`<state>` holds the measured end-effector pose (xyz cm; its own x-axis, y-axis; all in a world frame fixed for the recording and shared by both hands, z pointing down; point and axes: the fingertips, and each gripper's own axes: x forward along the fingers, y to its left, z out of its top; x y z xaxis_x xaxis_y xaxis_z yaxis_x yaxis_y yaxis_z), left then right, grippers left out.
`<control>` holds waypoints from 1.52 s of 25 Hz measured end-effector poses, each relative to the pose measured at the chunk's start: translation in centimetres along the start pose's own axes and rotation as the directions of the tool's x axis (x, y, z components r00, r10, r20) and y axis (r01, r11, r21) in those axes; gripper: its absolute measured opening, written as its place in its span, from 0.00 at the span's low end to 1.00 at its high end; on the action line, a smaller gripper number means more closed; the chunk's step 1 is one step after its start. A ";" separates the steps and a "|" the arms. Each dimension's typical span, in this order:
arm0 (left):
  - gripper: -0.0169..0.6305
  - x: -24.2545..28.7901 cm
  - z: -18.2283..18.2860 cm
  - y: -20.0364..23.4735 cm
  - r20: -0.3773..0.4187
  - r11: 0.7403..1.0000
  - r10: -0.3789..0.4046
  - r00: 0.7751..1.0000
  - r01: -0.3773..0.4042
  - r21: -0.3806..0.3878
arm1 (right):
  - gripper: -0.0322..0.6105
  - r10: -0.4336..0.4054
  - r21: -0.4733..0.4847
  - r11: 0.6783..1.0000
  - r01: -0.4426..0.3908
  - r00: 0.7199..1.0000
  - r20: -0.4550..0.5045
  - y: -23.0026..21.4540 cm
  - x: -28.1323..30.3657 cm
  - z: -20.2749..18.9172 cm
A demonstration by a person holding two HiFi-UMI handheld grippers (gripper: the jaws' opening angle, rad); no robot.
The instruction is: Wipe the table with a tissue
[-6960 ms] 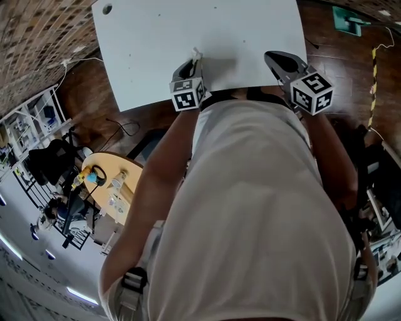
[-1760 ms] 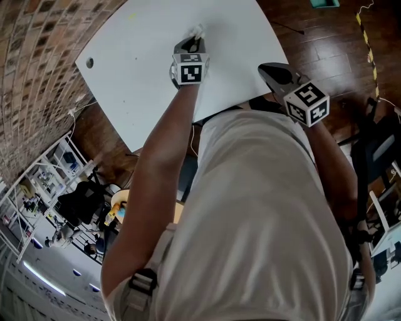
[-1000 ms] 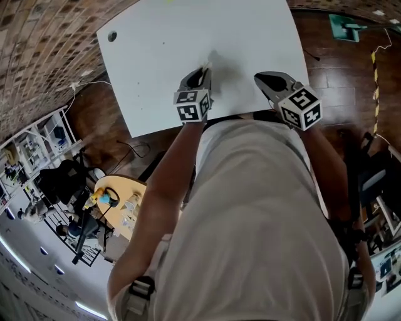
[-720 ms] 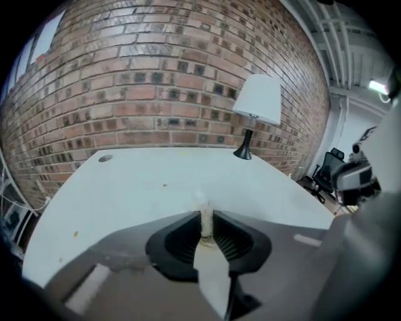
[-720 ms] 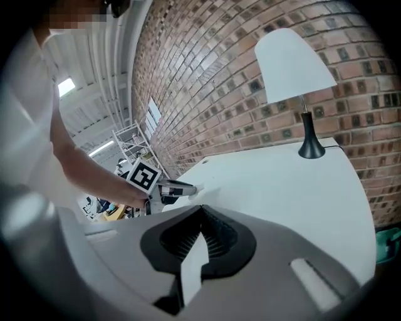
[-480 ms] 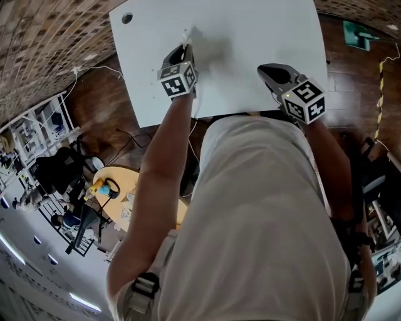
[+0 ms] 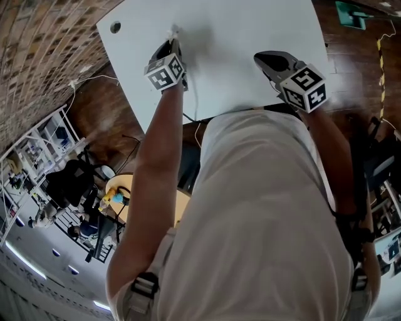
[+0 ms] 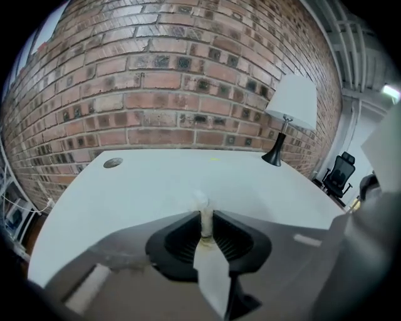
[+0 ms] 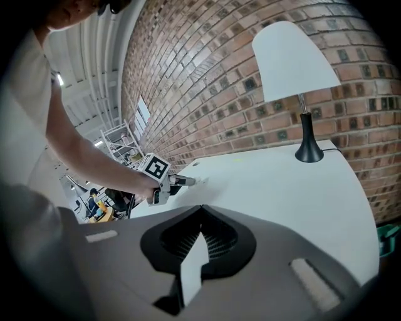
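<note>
A white table (image 7: 250, 25) fills the top of the head view. My left gripper (image 7: 172, 39) reaches over its left part, shut on a small white tissue (image 7: 174, 29) whose tip pokes out against the tabletop. In the left gripper view the tissue (image 8: 200, 204) stands pinched between the closed jaws of that gripper (image 8: 203, 217), above the table (image 8: 156, 182). My right gripper (image 7: 260, 58) hovers by the table's front edge, shut with nothing in it. The right gripper view looks past its jaws (image 9: 200, 210) at the left gripper (image 9: 178, 180).
A black-stemmed lamp with a white shade (image 8: 291, 106) stands at the table's far right by the brick wall (image 8: 156, 75). A round cable hole (image 7: 116, 27) is at the table's far left corner. Wooden floor (image 7: 113, 106), cables and a green object (image 7: 351, 12) surround the table.
My left gripper has swept the tissue from the middle front of the table away to the left, toward the cable hole. The right gripper has stayed by the front edge.
</note>
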<state>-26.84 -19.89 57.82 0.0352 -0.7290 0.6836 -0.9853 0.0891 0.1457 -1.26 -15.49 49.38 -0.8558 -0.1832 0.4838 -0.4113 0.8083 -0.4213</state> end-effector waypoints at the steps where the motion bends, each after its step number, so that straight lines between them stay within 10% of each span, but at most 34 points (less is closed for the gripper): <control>1: 0.14 0.3 0.2 0.2 -0.005 1.000 -0.001 1.000 0.001 0.004 | 0.06 -0.008 0.005 1.000 0.008 1.000 0.000 -0.2 0.0 0.0; 19: 0.13 2.1 3.3 3.0 -0.031 0.967 0.190 0.981 -0.182 0.180 | 0.06 -0.049 0.044 0.998 0.046 0.997 0.065 -1.4 -1.8 0.0; 28: 0.13 3.8 1.4 -4.7 -0.058 0.990 -0.056 0.997 0.063 0.130 | 0.06 -0.082 0.034 0.996 0.081 0.996 0.031 -2.0 -3.0 -0.7; 38: 0.13 -0.8 -3.2 -15.2 -0.075 0.926 -0.369 0.926 0.373 0.052 | 0.06 -0.047 0.020 0.999 0.046 0.997 0.060 -0.8 -4.1 -1.2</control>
<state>-11.34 -18.51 57.38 0.4087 -0.6576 0.6329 -0.9082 -0.2247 0.3530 2.94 -14.76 48.67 -0.8529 -0.2540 0.4560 -0.4559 0.7880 -0.4138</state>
